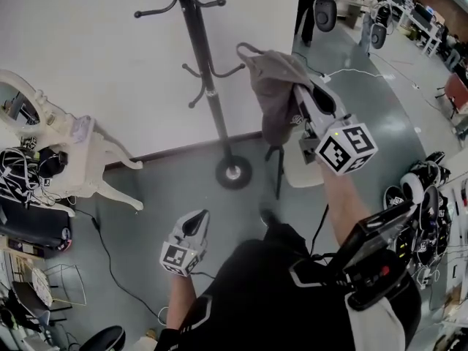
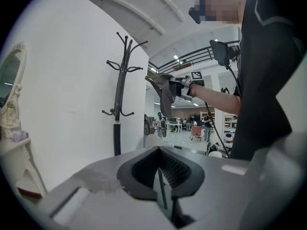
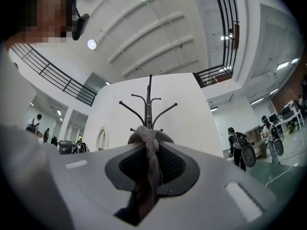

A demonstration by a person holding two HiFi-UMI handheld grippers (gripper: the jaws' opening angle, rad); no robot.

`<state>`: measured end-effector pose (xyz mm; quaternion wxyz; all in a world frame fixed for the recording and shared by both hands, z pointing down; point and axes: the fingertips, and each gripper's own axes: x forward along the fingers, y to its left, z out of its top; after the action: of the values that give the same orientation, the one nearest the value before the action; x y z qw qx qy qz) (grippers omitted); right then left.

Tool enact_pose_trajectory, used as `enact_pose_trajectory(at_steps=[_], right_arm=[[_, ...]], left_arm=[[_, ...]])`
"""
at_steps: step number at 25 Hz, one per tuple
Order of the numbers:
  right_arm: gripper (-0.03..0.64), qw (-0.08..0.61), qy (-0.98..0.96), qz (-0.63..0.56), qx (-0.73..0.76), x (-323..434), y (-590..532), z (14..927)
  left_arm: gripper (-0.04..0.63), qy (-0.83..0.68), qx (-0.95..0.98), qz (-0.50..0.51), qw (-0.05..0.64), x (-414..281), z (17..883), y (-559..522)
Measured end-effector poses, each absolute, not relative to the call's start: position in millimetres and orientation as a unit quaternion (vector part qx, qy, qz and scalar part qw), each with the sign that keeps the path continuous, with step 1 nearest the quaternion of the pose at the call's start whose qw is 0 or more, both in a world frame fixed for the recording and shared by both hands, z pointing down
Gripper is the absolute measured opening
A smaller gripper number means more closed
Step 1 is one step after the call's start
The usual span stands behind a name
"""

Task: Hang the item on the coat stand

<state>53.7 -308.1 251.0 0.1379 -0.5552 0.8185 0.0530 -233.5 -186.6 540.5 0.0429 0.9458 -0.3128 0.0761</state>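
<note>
Right gripper [image 1: 306, 97] pinches the garment [image 1: 272, 86] just right of the stand [image 1: 207, 86], facing its hooks; left gripper [image 1: 196, 221], closed and empty, is farther.

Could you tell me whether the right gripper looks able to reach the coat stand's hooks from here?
Probably yes: nothing stands between the right gripper, jaws shut on the grey cloth, and the coat stand, whose hooks are bare.

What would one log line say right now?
right tool: grips grey garment | left tool: shut, empty | coat stand: bare

White wall [image 1: 73, 64], grey floor [image 1: 183, 196] (white dresser [image 1: 82, 152] alongside).
</note>
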Motion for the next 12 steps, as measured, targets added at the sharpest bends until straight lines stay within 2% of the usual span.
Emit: enact_pose_trajectory(at_steps=[12], right_arm=[[0.055,0.124,0.816,0.008,-0.564,81,-394,312]], left_arm=[[0.029,-0.338,0.936,0.083,0.047,-217,530,-252]])
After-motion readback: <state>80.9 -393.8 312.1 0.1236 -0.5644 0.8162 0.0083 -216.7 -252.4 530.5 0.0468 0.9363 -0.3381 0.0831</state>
